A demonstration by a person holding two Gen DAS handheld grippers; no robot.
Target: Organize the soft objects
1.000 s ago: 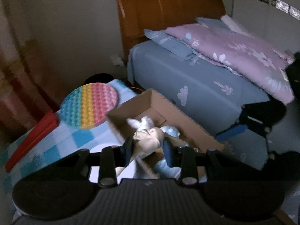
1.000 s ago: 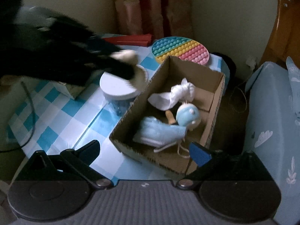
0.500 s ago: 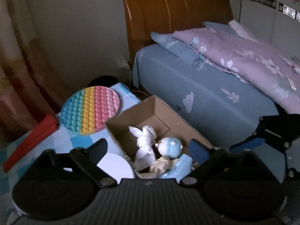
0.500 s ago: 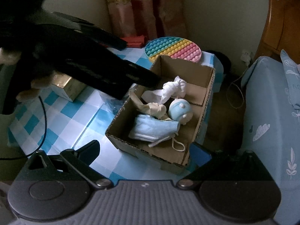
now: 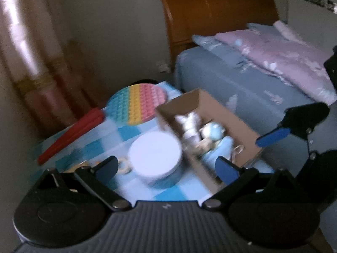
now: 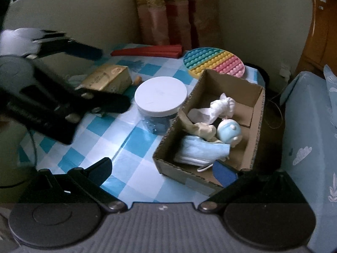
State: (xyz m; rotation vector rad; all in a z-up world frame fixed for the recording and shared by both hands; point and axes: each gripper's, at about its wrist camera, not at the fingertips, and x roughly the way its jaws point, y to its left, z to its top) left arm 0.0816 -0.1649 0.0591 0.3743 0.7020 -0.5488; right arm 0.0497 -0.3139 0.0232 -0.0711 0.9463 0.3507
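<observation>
nearest me, over the checked table [image 6: 130,147] | my left gripper [image 5: 166,168] spread wide, just opened, nothing between | my right gripper [image 6: 162,168] apart, empty | beyond, cardboard box [image 6: 256,126] holds soft toys [image 6: 210,135] | farther, rainbow mat [image 6: 214,63]

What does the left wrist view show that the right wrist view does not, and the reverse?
Only the left wrist view: the pink quilt on the bed, and the right tongs. Only the right wrist view: the gold packet and the left tongs, open and empty. Both: the cardboard box, the white-lidded jar, the rainbow bubble mat, the red strip.
</observation>
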